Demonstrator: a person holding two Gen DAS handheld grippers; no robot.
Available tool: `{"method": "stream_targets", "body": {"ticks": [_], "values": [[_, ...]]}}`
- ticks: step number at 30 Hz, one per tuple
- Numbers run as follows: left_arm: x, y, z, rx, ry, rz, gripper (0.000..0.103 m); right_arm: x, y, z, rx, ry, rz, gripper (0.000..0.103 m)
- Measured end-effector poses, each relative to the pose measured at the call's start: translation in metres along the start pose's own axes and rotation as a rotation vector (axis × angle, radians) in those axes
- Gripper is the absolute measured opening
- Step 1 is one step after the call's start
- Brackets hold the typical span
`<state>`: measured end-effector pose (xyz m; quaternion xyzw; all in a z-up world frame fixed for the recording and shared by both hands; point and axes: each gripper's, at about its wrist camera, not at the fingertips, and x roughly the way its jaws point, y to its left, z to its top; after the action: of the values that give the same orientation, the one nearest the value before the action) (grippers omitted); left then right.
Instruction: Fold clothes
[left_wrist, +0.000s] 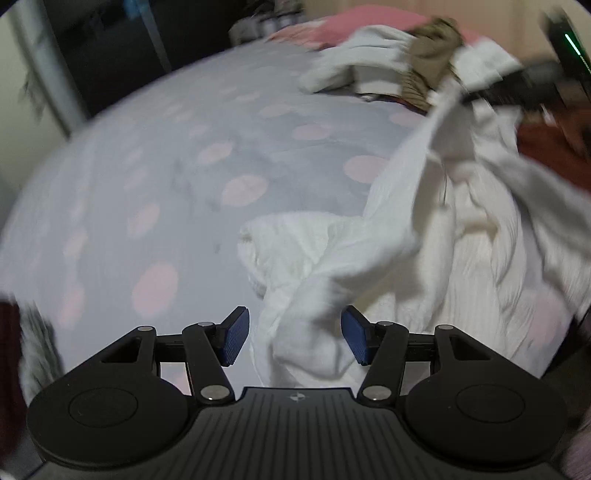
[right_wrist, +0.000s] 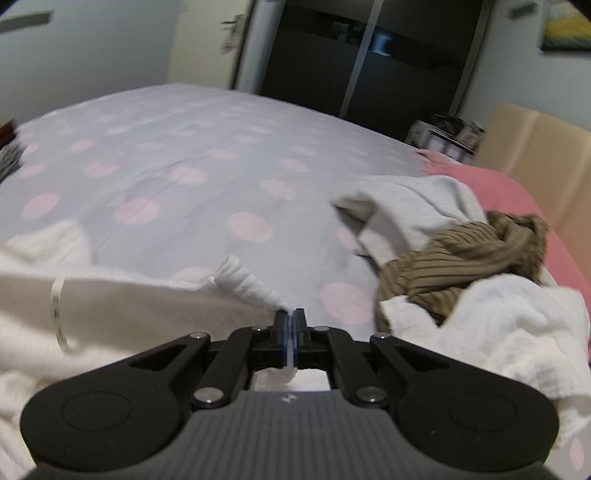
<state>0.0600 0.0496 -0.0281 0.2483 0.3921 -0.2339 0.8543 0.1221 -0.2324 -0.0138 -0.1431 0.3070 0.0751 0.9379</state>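
A white, crinkled garment (left_wrist: 406, 240) lies bunched on the bed, and one twisted end of it runs down between the pads of my left gripper (left_wrist: 295, 336). Those jaws stand open, with a gap beside the left pad, so the cloth is loose. In the right wrist view the same white garment (right_wrist: 147, 306) stretches off to the left. My right gripper (right_wrist: 293, 319) is shut on a corner of it, with a thin fold pinched between the blue pads. A white label strip (right_wrist: 57, 314) shows on the cloth.
The bed sheet (right_wrist: 184, 147) is grey with pink dots. At the right lies a pile: a pale grey garment (right_wrist: 406, 206), a brown striped one (right_wrist: 461, 258) and a white textured cloth (right_wrist: 498, 325). Behind are a pink pillow (right_wrist: 517, 199), a beige headboard (right_wrist: 535, 147) and a dark wardrobe (right_wrist: 369, 55).
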Motion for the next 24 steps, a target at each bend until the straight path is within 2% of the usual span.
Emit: {"method": "stream_targets", "body": {"ticks": [5, 9, 11, 14, 15, 16, 18, 23, 24], "values": [[-0.001, -0.042, 0.002, 0.222, -0.110, 0.160, 0.053, 0.000, -0.017, 0.003, 0.087, -0.010, -0.037, 0.003], [0.002, -0.082, -0.004, 0.487, -0.204, 0.315, 0.053, 0.000, -0.018, 0.003, 0.084, -0.020, -0.046, 0.003], [0.008, -0.099, -0.010, 0.598, -0.218, 0.361, 0.053, 0.001, -0.018, 0.003, 0.077, -0.025, -0.054, 0.003], [0.024, -0.113, -0.016, 0.673, -0.195, 0.418, 0.049, 0.001, -0.022, 0.002, 0.096, -0.028, -0.061, 0.003], [0.028, -0.114, -0.016, 0.672, -0.184, 0.433, 0.043, 0.001, -0.023, 0.002, 0.104, -0.029, -0.062, 0.003], [0.033, -0.113, -0.013, 0.649, -0.171, 0.449, 0.041, 0.000, -0.024, 0.002, 0.107, -0.031, -0.063, 0.003], [0.034, -0.105, -0.007, 0.570, -0.166, 0.434, 0.041, 0.000, -0.025, 0.002, 0.108, -0.033, -0.062, 0.003], [0.024, -0.072, 0.019, 0.299, -0.154, 0.284, 0.043, -0.004, -0.025, 0.001, 0.102, -0.043, -0.054, 0.003], [0.022, -0.064, 0.025, 0.245, -0.149, 0.246, 0.046, -0.005, -0.025, 0.001, 0.100, -0.044, -0.053, 0.003]]}}
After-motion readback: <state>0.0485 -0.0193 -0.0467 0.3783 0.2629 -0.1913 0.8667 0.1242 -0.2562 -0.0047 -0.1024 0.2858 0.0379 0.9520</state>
